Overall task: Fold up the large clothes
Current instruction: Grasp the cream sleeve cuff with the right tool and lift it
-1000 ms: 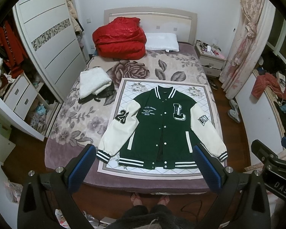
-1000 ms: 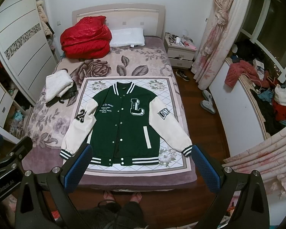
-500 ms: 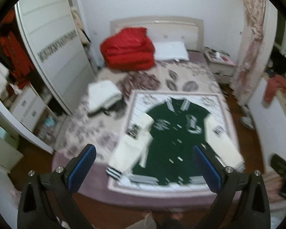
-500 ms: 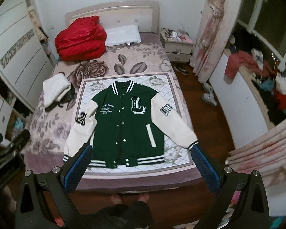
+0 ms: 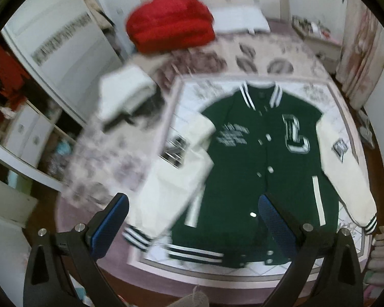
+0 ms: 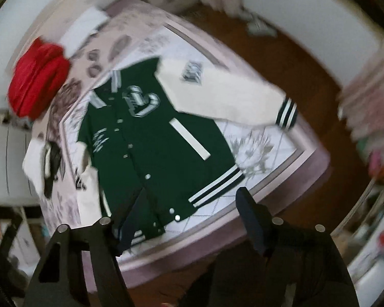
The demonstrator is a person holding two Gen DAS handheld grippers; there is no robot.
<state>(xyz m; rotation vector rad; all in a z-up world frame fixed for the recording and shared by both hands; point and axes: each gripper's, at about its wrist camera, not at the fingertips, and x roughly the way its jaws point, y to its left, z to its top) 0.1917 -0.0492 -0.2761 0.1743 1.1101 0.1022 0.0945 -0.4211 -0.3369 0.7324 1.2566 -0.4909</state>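
Bedroom bed (image 5: 94, 153) is carrying a green jacket (image 5: 256, 179) lying flat; left gripper (image 5: 192, 220) and right gripper (image 6: 181, 220) are hovering above, fingers spread, gripping nothing.

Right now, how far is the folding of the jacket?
Nothing is folded yet. The jacket lies flat and buttoned on the bed, both sleeves spread out. The left gripper and right gripper are open above its hem, holding nothing. Every fold is left.

Green varsity jacket (image 5: 263, 168) with cream sleeves lies flat, face-up, buttoned, sleeves spread.
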